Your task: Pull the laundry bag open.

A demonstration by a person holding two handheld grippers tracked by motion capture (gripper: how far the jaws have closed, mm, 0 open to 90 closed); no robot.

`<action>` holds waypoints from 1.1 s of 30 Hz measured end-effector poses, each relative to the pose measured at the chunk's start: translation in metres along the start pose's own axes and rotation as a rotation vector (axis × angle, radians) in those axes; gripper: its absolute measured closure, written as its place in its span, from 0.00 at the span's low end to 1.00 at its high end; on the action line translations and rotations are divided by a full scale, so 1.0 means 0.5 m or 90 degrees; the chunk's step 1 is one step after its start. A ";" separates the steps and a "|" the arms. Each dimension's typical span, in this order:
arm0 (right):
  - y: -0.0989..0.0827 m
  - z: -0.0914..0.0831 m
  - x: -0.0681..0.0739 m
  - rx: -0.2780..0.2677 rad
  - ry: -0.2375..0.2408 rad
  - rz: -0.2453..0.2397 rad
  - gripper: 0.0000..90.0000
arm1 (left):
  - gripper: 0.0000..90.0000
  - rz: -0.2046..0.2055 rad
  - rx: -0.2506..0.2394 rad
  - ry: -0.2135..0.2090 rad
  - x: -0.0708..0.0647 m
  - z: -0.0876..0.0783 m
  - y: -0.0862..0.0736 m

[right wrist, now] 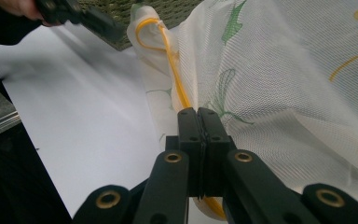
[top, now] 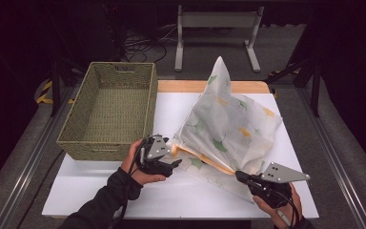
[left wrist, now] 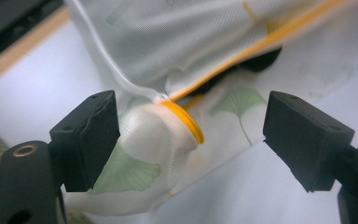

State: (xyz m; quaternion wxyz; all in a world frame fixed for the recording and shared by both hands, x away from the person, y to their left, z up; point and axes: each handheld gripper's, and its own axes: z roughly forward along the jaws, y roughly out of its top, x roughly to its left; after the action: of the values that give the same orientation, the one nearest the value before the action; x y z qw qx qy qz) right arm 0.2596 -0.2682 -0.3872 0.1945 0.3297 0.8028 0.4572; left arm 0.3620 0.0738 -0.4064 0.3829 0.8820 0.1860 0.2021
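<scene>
A white mesh bag (top: 228,129) printed with green and yellow leaves and edged in orange lies puffed up on the right half of the white table. My right gripper (top: 238,175) is at the bag's near edge, its jaws (right wrist: 198,116) shut on the orange-trimmed hem (right wrist: 175,84). My left gripper (top: 175,163) sits at the bag's left corner. In the left gripper view its jaws (left wrist: 191,140) stand wide open. A bunched corner of the bag (left wrist: 154,135) with its orange rim lies between them, close to the left pad (left wrist: 100,135), which does not press on it.
A woven green basket (top: 107,143) stands empty at the table's left, just behind my left hand. The white tabletop (top: 124,191) lies bare in front of both hands. A metal stand (top: 217,21) is on the floor beyond the table.
</scene>
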 end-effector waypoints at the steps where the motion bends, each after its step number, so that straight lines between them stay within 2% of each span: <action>1: 0.000 0.000 0.000 0.000 0.000 0.000 1.00 | 0.25 0.000 0.000 0.000 0.000 0.000 0.000; 2: -0.001 -0.003 -0.001 -0.001 -0.001 0.002 1.00 | 0.25 0.001 0.017 0.007 -0.001 0.011 0.000; 4: -0.003 -0.010 -0.007 -0.007 -0.002 0.008 1.00 | 0.28 0.003 0.034 0.002 0.002 0.023 0.001; 5: -0.005 -0.013 -0.011 -0.008 -0.004 0.010 1.00 | 0.37 0.004 0.040 0.013 0.005 0.030 0.003; 7: -0.006 -0.017 -0.013 -0.012 -0.006 0.013 1.00 | 0.38 -0.001 0.044 0.011 0.008 0.032 0.003; 8: -0.006 -0.017 -0.013 -0.012 -0.006 0.013 1.00 | 0.38 -0.011 0.053 0.010 0.013 0.036 0.002; 9: -0.006 -0.021 -0.015 -0.016 -0.009 0.014 1.00 | 0.46 -0.006 0.061 0.009 0.016 0.038 0.001; 10: -0.006 -0.022 -0.016 -0.017 -0.009 0.014 1.00 | 0.60 -0.004 0.064 -0.027 0.024 0.037 -0.004; 11: -0.005 -0.022 -0.017 -0.019 -0.009 0.015 1.00 | 0.71 -0.008 0.060 -0.038 0.026 0.035 -0.006; 12: -0.005 -0.022 -0.017 -0.019 -0.009 0.015 1.00 | 0.77 -0.008 0.060 -0.038 0.026 0.035 -0.006; 13: -0.005 -0.022 -0.018 -0.020 -0.010 0.015 1.00 | 0.77 -0.004 0.059 -0.047 0.027 0.032 -0.008; 15: -0.004 -0.018 -0.017 -0.019 -0.009 0.015 0.99 | 0.91 -0.004 0.056 -0.054 0.028 0.017 -0.013; 16: -0.004 -0.014 -0.017 -0.019 -0.010 0.014 0.99 | 0.94 -0.011 0.051 -0.057 0.028 0.009 -0.017; 18: -0.003 -0.009 -0.017 -0.023 -0.007 0.020 0.99 | 0.94 -0.027 0.036 -0.059 0.024 -0.012 -0.030; 19: -0.003 -0.009 -0.017 -0.023 -0.007 0.020 0.99 | 0.95 -0.027 0.036 -0.059 0.024 -0.012 -0.030; 21: 0.001 -0.001 -0.015 -0.022 -0.001 0.015 0.99 | 0.95 -0.047 0.020 -0.063 0.020 -0.034 -0.051; 22: 0.002 0.004 -0.012 -0.019 0.005 0.012 0.99 | 0.95 -0.048 0.018 -0.064 0.018 -0.043 -0.062; 24: 0.001 0.024 -0.003 0.005 0.020 -0.002 0.99 | 0.95 -0.068 0.014 -0.077 0.016 -0.058 -0.084; 27: 0.000 0.043 0.003 0.028 0.032 -0.012 0.99 | 0.94 -0.084 0.021 -0.083 0.012 -0.080 -0.118; 28: -0.002 0.062 0.011 0.058 0.046 -0.023 0.99 | 0.94 -0.089 0.030 -0.089 0.004 -0.091 -0.139; 29: -0.002 0.062 0.011 0.058 0.046 -0.023 0.99 | 0.94 -0.089 0.030 -0.089 0.004 -0.091 -0.139; 31: -0.004 0.083 0.020 0.082 0.058 -0.030 0.99 | 0.94 -0.092 0.036 -0.093 -0.004 -0.099 -0.155; 33: -0.005 0.099 0.027 0.100 0.064 -0.039 0.99 | 0.94 -0.106 0.045 -0.112 -0.008 -0.106 -0.174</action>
State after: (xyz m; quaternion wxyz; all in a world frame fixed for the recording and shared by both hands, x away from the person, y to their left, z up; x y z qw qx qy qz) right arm 0.2793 -0.2295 -0.4145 0.1412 0.2963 0.8546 0.4024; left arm 0.3169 0.1591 -0.4396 0.3820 0.8907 0.2313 0.0850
